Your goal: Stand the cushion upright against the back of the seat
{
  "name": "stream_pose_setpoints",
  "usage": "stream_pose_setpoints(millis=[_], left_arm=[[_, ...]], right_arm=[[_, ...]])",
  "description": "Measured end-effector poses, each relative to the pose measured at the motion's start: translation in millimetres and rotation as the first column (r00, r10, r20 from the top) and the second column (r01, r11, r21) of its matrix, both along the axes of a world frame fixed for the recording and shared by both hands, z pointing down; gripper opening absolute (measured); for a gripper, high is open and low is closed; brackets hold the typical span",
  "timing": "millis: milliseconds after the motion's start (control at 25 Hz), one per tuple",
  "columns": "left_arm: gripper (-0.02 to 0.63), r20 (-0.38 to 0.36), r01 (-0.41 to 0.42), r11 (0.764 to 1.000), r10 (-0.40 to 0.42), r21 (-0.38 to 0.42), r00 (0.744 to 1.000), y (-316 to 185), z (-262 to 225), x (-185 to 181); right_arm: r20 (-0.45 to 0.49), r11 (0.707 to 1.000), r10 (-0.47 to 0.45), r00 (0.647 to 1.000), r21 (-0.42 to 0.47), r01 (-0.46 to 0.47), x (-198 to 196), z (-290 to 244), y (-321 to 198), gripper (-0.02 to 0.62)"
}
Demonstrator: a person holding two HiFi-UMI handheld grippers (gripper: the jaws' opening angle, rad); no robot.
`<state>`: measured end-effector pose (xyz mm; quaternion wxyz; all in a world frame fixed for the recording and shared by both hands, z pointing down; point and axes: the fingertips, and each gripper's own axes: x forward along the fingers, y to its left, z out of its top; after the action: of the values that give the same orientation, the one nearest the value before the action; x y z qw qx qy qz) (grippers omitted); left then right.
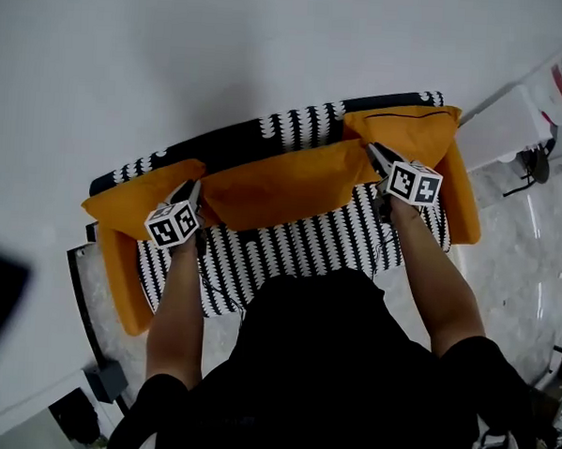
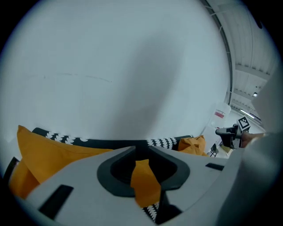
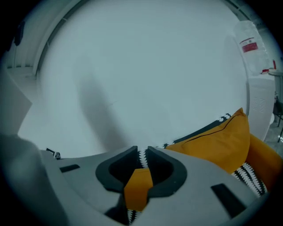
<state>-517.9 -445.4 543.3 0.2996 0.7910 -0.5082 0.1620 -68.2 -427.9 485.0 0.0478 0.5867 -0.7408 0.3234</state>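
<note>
Orange cushion: lies long-side across the back edge of the seat, top edge resting on the backrest. It leans back, not dead vertical.
seat: black-and-white pattern, bare strip showing between the cushion's lower edge and the front edge.
arm pads: orange, one at the seat's left edge and one at its right edge. The cushion sits between them and touches both at the back corners.
left gripper: you have it at the cushion's top left corner. The jaws stand apart, and a fold of orange fabric lies between them, not clamped.
right gripper: at the cushion's top right corner. The gap is narrow and the seat pattern shows through it. An orange fold sits in the throat behind the tips, loose.
forearms: your left and right both reach in over the seat's front edge.
wall: plain white, right behind the backrest.
</note>
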Motion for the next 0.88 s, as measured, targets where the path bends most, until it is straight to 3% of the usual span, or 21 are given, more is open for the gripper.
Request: stream_pose_setpoints(millis=[160,280,360,560,680,880], left_arm=[[0.047,-0.024,-0.046,0.997,0.047,0.058,0.999,26.4,-32.7,34.4],[0.029,-0.050,-0.048,0.997,0.052,0.067,0.997,40.9,-51.3,54.8],[0.021,-0.089,-0.095,0.992,0.103,0.084,0.991,50.8,-66.0,76.3],[0.017,-0.095,-0.270,0.953,0.284,0.137,0.954,78.6,-98.7,131.5],[0.017,-0.115,-0.309,0.940,0.326,0.148,0.938,96.2,-112.6,147.3],[0.017,-0.135,-0.352,0.919,0.377,0.178,0.916,133.6,-134.5,172.3]], right_arm=[[0.115,0.996,-0.033,0.993,0.088,0.023,-19.0,-33.2,48.0,0.055],[0.136,0.993,-0.072,0.988,0.105,0.058,-32.7,-48.3,80.9,0.044],[0.146,0.987,-0.134,0.980,0.111,0.119,-49.0,-57.9,97.4,0.038],[0.168,0.943,-0.286,0.943,0.223,0.246,-86.1,-91.4,114.1,0.035],[0.158,0.921,-0.329,0.931,0.273,0.279,-97.5,-107.5,119.5,0.035],[0.252,0.903,-0.375,0.892,0.315,0.291,-104.6,-125.9,139.0,0.037]])
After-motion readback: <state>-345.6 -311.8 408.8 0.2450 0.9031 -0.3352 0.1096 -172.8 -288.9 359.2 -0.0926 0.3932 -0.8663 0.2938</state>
